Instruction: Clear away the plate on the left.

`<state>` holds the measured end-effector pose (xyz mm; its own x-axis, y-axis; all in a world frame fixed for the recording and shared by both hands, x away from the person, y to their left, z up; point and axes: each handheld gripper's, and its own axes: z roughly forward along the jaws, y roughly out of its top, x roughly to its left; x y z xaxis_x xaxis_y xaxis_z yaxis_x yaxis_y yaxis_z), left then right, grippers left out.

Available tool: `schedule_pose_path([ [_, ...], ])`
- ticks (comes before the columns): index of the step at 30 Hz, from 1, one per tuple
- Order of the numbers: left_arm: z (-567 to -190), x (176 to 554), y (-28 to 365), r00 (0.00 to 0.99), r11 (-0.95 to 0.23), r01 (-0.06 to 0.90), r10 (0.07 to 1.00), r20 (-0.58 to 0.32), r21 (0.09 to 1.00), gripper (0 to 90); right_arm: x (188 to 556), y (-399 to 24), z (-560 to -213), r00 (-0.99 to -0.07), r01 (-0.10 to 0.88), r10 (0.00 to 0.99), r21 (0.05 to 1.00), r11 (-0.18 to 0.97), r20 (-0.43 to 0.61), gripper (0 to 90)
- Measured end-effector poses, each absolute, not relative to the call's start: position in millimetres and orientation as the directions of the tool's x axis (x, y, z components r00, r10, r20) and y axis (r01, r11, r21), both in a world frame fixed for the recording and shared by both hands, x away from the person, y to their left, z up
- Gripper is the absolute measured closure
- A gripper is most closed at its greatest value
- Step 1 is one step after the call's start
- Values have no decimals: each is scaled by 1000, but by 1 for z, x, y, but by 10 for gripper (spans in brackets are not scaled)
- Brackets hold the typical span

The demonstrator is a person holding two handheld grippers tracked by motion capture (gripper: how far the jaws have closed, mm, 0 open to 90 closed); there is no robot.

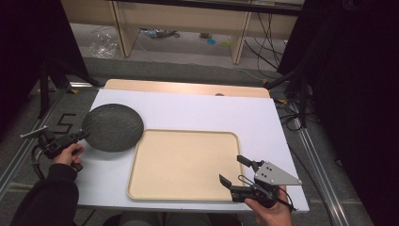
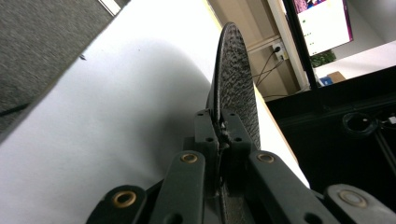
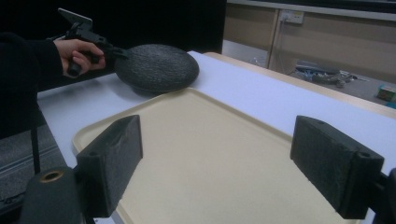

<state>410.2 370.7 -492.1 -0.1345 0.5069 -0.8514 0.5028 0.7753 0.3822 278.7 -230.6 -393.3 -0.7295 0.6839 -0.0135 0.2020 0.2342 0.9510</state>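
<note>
Left gripper [image 1: 81, 136] clamps the dark plate's [image 1: 113, 127] rim — right gripper [image 1: 233, 170] gapes over the tray's [image 1: 134, 165] near edge.

Dark grey textured plate [image 1: 113, 127] — beige tray [image 1: 183, 162] — white table [image 1: 197, 108].

Quick count of what's on the table

One dark textured plate [image 1: 113, 127] far left, one beige tray [image 1: 183, 165] in the middle near the front edge, and two handheld grippers: the left gripper [image 1: 77, 137] over at the plate's rim, the right gripper [image 1: 233, 170] at the tray's near right corner. One white table [image 1: 197, 110] under everything.
</note>
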Motion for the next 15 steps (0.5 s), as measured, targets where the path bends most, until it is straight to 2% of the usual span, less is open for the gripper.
schedule_pose_path([
  [1,-493,410,370,-126,775,497,510,-851,391,875,280,-228,-395,-738,197,675,959,204,9,180],
  [6,-496,409,372,-104,773,491,509,-855,401,874,279,-228,-395,-736,189,677,956,226,-15,180],
  [10,-496,409,371,-127,787,499,481,-868,363,873,279,-228,-395,-735,188,678,956,227,-16,180],
  [11,-498,409,372,-106,795,497,453,-885,347,871,279,-228,-395,-735,188,678,956,227,-16,180],
  [15,-497,409,370,-131,801,501,445,-886,328,866,279,-228,-395,-736,188,676,956,224,-13,180],
])
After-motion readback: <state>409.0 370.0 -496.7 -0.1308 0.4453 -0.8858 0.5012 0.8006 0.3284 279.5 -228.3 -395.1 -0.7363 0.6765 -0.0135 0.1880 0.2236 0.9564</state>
